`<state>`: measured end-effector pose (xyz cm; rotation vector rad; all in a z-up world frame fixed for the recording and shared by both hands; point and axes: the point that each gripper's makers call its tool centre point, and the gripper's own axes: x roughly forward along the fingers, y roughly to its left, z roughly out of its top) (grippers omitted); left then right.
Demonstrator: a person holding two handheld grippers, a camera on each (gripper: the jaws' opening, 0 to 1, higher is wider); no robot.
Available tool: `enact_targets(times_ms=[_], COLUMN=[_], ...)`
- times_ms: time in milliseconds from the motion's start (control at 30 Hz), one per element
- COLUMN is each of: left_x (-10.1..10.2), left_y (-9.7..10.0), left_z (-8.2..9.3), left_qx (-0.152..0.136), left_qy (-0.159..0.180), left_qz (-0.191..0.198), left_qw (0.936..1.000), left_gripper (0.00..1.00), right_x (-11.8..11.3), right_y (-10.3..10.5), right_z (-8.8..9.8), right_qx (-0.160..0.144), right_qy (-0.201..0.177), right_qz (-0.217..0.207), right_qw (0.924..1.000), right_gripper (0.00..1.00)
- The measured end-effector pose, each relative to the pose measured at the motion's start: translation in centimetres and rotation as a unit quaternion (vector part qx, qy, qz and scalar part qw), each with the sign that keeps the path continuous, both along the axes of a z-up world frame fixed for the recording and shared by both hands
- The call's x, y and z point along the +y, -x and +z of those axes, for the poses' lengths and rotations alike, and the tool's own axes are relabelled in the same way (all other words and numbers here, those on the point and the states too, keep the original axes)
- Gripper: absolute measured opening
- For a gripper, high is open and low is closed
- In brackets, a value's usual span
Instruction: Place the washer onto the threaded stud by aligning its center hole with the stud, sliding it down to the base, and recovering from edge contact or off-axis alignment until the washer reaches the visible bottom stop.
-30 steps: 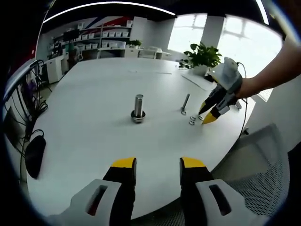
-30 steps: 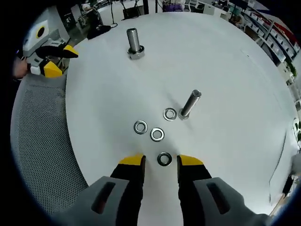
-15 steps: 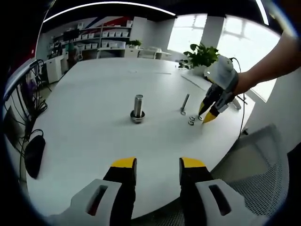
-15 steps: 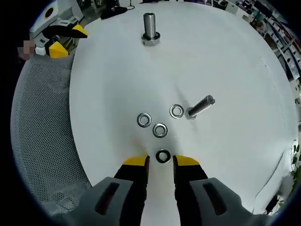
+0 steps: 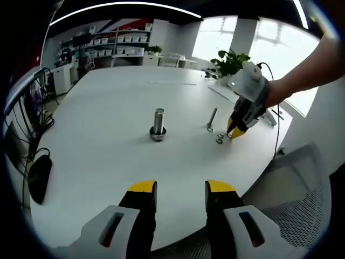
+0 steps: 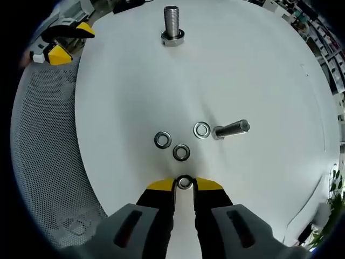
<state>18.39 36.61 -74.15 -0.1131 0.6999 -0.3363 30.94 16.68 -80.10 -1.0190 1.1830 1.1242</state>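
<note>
The threaded stud [image 5: 158,122] [image 6: 171,21] stands upright in its nut base on the white table [image 5: 97,140] [image 6: 259,70]. Several washers [image 5: 220,138] lie flat near the table's edge. In the right gripper view my right gripper [image 6: 184,184] is down at the table, its yellow fingertips [image 6: 161,186] pinched against the nearest washer [image 6: 184,182]. Three more washers [image 6: 163,140] [image 6: 181,152] [image 6: 202,130] lie just past it. The left gripper view shows that gripper [image 5: 236,131] tipped down over the washers. My left gripper [image 5: 180,189] [image 6: 67,42] hangs open off the table edge, holding nothing.
A loose bolt [image 6: 232,129] [image 5: 212,118] lies on its side beside the washers. A grey mesh chair [image 6: 43,162] [image 5: 302,189] sits against the table edge. A potted plant [image 5: 233,63] stands at the far side, and a black mouse-like object [image 5: 39,178] lies at the left.
My right gripper has dropped closer to the table and its jaws have narrowed from wide apart onto the nearest washer. The left gripper has stayed put.
</note>
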Motion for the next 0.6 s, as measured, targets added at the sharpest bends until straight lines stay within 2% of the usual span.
enact_targets(times_ms=[167,600], left_x=[-0.05,0.02], left_y=[-0.02,0.01], left_z=[0.05,-0.07], left_qx=[0.0,0.002], left_qy=[0.001,0.001], left_qz=[0.0,0.001], left_qw=[1.0,1.0], left_gripper=[0.34,0.33], right_x=[-0.06,-0.08], right_y=[0.06,0.14], right_z=[-0.02,0.18], right_qx=[-0.004,-0.009], right_qy=[0.004,-0.019], right_qz=[-0.006,-0.016], right_qw=[1.0,0.9996], right_gripper=[0.14,0.13])
